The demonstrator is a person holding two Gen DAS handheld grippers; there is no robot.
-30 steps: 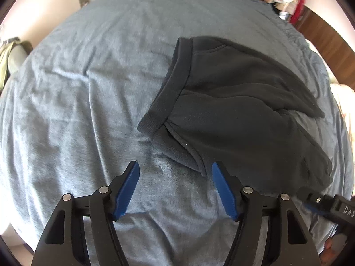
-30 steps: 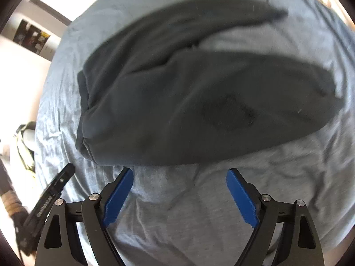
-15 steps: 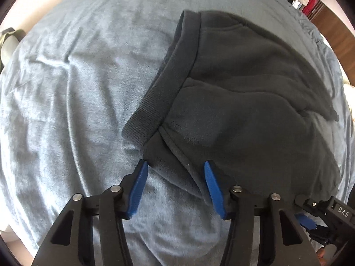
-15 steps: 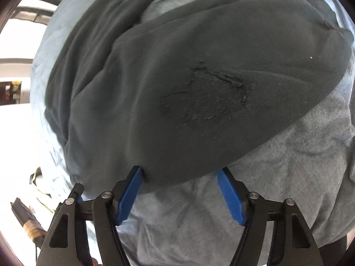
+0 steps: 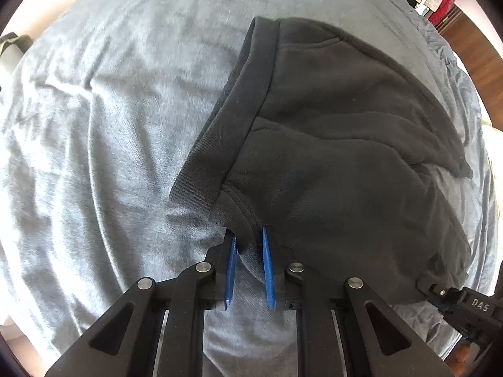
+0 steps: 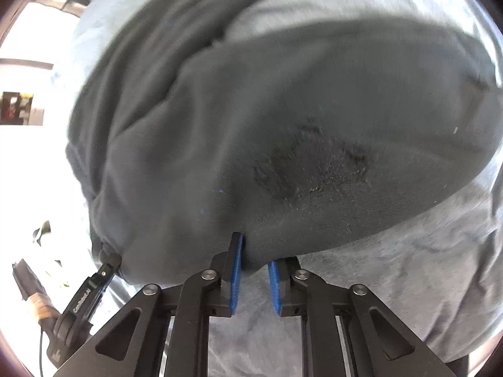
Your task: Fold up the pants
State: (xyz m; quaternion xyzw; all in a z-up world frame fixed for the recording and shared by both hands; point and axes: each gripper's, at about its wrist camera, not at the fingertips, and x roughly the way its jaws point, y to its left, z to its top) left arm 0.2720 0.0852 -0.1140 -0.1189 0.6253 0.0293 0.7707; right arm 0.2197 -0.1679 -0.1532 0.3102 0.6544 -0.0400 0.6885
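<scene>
The dark pants [image 5: 339,144] are spread on a grey bed sheet [image 5: 103,125]. The soft, limp fabric is being pinched at its near edge: the left gripper [image 5: 248,245] is closing on the waistband corner, the right gripper [image 6: 254,260] on the leg. Sagging is expected when lifted.

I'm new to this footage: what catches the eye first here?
Dark grey pants lie on a blue-grey bedsheet. The left gripper is closing on the near edge by the ribbed waistband; the right gripper is closing on the near leg's edge, below a rough dark patch.
</scene>
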